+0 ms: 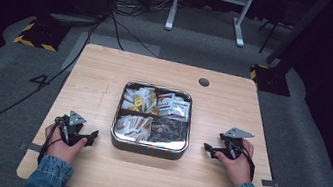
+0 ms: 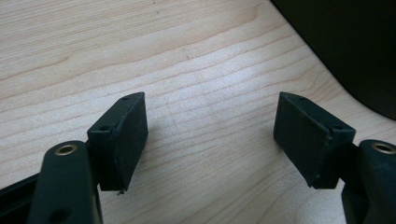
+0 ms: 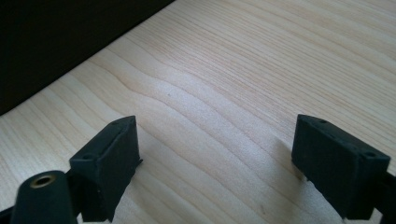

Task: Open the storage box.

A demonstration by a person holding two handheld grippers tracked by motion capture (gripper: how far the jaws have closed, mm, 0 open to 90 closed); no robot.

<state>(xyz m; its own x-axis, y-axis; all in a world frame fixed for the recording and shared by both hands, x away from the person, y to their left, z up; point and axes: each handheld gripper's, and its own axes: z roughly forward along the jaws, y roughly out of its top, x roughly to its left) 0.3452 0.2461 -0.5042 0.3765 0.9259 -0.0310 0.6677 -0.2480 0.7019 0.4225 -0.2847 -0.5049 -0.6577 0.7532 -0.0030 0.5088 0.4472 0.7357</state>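
A: Left gripper (image 1: 88,136), right gripper (image 1: 209,149): how did they stand?

B: Both rested on the table (image 1: 102,70), jaws apart, nothing between them; bare wood grain showed past the black pads (image 2: 122,135) in each gripper view. Likely a ready pose, one at each side of the tin (image 1: 148,147).

A: Entries, largest first?

B: Table: pale wood, rounded corners, a dark grommet (image 1: 203,82) near the far edge. Tin: square, shiny metal, rounded corners, four compartments, set midway between the grippers, within reach of either. Packets (image 1: 142,99): small paper sachets, white, yellow and red, filling three compartments; the near right one (image 1: 169,129) looked dark, contents unclear.
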